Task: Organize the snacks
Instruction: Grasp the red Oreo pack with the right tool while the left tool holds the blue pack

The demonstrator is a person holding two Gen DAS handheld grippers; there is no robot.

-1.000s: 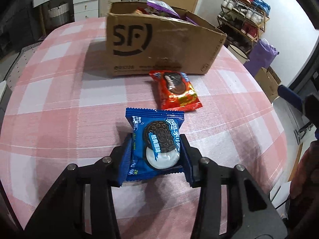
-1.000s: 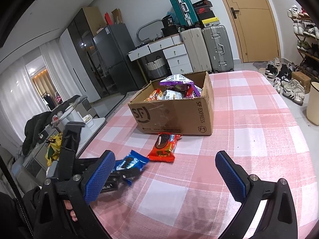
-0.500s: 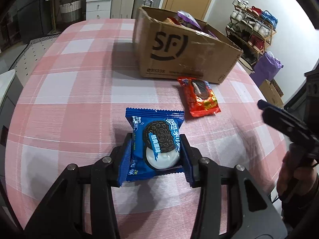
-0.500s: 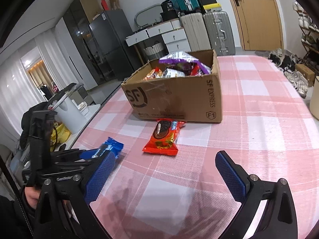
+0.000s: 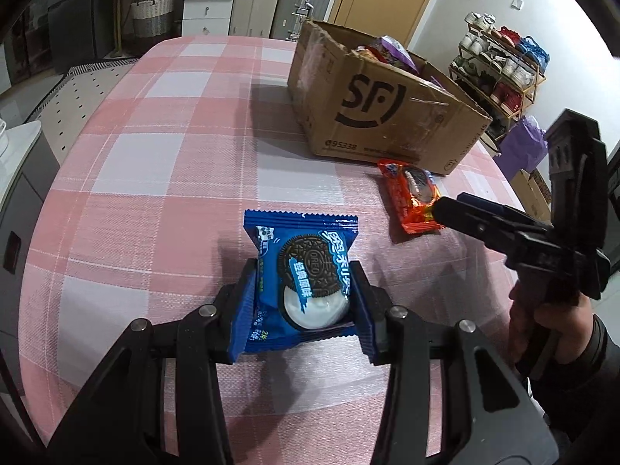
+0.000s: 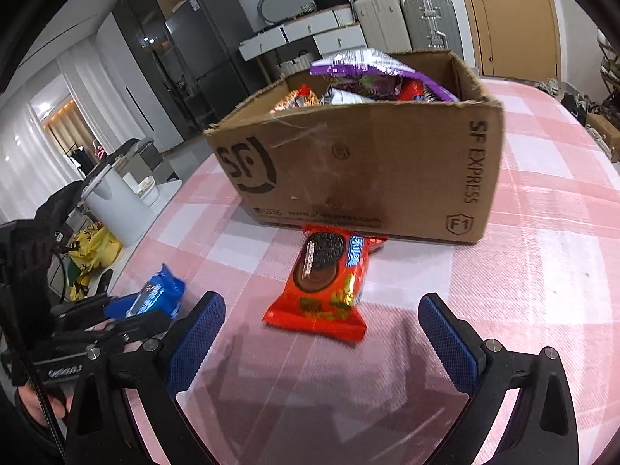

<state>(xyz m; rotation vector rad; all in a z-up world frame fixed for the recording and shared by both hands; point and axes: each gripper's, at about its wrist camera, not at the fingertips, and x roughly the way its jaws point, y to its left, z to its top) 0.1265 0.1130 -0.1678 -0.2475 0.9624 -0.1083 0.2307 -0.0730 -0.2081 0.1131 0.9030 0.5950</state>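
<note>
My left gripper (image 5: 306,302) is shut on a blue Oreo packet (image 5: 302,271) and holds it over the pink checked tablecloth (image 5: 155,155). A red Oreo packet (image 6: 325,279) lies flat on the cloth, touching the front of a cardboard SF box (image 6: 360,166) filled with snacks. My right gripper (image 6: 321,329) is open and empty, its blue pads either side of the near end of the red packet. In the left wrist view the right gripper (image 5: 503,228) reaches in from the right beside the red packet (image 5: 412,197), with the box (image 5: 379,104) behind. The blue packet (image 6: 155,296) shows left in the right wrist view.
The table edge curves round to the left and near side. Beyond it stand a white bin (image 6: 116,205), drawers and suitcases (image 6: 422,19) at the back, and a shoe rack (image 5: 500,62) at the right.
My right gripper has moved forward and down toward the red packet, which now lies between its open fingers. My left gripper has kept hold of the blue packet and swung left.
</note>
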